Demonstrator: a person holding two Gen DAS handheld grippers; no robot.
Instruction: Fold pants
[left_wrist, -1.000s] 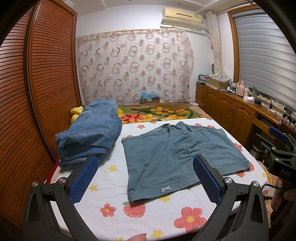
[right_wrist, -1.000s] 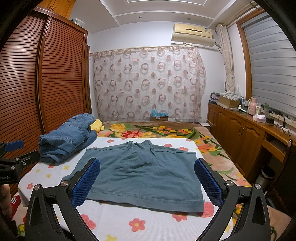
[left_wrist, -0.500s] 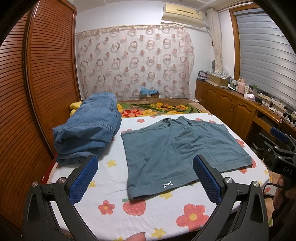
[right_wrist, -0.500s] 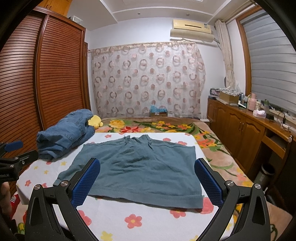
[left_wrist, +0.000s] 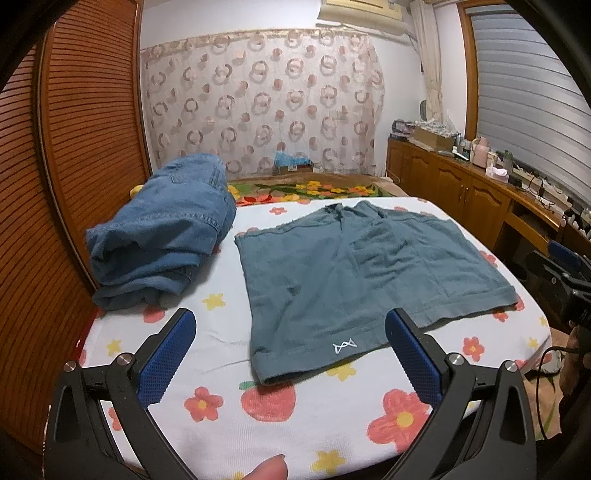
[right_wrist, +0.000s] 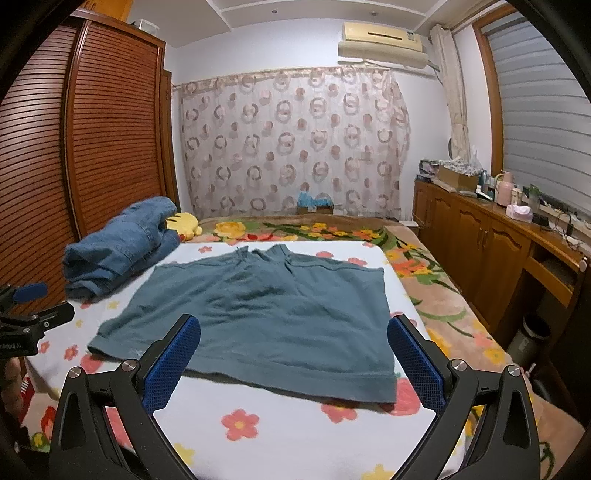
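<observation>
Two grippers: left gripper and right gripper both hover above the near part of the bed, jaws spread wide, nothing between the blue pads.
Task item position: teal shorts lie flat on the flower-print sheet, ahead of and between the left gripper's fingers; in the right wrist view the shorts span the gap between that gripper's fingers, which overlap the near hem.
Orientation: waistband points away from both grippers, toward the curtain; leg hems face the grippers. Long axis runs across, left to right of each gripper.
Free room: bare sheet lies below the hems, nearest the grippers, and to the left of the left gripper's left finger.
Edges: bed edge drops off right of the right gripper toward a wooden cabinet; a slatted wardrobe stands close on the far left.
Neighbouring item: folded jeans lie ahead-left of the left gripper, just beside the shorts, apart from them.
Hidden or unclear: white logo near the left hem is barely legible in the right wrist view. A fingertip is cut off at the lower frame edge.
</observation>
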